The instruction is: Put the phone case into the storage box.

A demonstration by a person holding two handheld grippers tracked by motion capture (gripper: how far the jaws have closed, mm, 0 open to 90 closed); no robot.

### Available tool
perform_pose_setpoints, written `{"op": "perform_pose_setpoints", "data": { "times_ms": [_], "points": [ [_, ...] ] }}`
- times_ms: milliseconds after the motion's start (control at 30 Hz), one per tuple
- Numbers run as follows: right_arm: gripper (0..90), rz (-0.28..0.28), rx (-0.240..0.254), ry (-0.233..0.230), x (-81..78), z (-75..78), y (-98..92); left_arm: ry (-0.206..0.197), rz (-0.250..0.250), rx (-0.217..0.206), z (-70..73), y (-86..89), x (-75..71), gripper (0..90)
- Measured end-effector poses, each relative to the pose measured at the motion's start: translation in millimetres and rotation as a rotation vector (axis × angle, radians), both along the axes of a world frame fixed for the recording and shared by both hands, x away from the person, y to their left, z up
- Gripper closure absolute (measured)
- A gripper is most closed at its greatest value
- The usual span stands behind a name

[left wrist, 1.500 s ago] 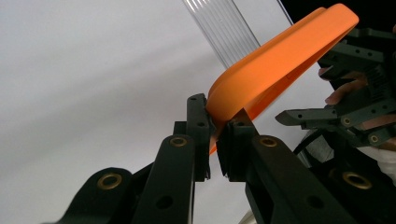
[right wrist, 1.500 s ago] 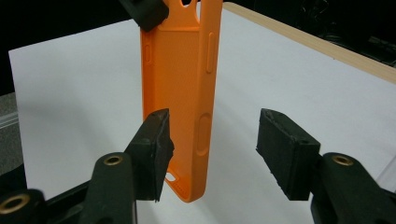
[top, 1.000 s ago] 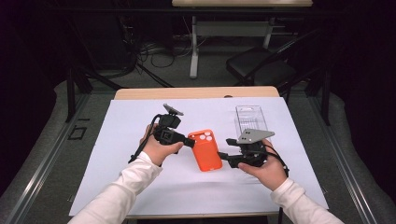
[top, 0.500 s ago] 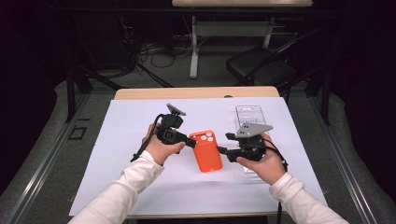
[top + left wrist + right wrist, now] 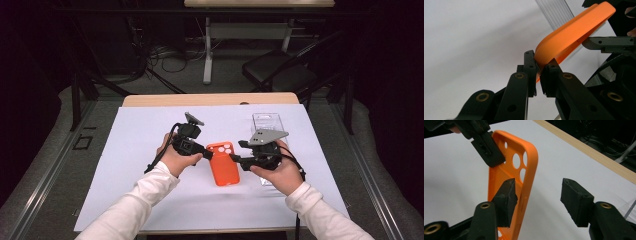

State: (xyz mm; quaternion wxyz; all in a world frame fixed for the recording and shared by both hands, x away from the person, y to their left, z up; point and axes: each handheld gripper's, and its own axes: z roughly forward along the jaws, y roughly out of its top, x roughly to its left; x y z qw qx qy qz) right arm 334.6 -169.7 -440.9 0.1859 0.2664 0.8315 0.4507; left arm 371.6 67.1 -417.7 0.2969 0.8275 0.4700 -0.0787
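Observation:
An orange phone case [image 5: 222,162] with camera holes is held just above the white sheet in the middle of the table. My left gripper [image 5: 207,154] is shut on its upper left rim; in the left gripper view the pads [image 5: 539,72] pinch the case's thin edge [image 5: 574,30]. My right gripper [image 5: 235,159] reaches in from the right. In the right gripper view its jaws [image 5: 539,197] stand apart and have just been closing, with the case's side wall [image 5: 529,155] between them, one pad inside the shell, the other clear of it.
A clear plastic box [image 5: 266,122] lies on the white sheet [image 5: 150,130] behind the right hand. A wooden table edge [image 5: 210,99] runs along the back. A chair and cables sit on the dark floor beyond.
The right hand has edged slightly up and toward the case. The left hand and the case have stayed put.

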Motion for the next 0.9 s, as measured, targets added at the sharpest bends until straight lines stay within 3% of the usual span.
{"op": "perform_pose_setpoints", "data": {
  "times_ms": [333,900],
  "points": [
    [55.8,0.007,-0.008,-0.019,-3.4,3.4,4.0,0.006,-0.008,0.013,-2.5,-8.4,-0.8,84.0],
    [66.7,0.002,-0.035,-0.004,-3.3,11.9,4.8,-0.005,-0.022,0.049,-1.8,-17.5,-2.0,84.0]
  ]
}}
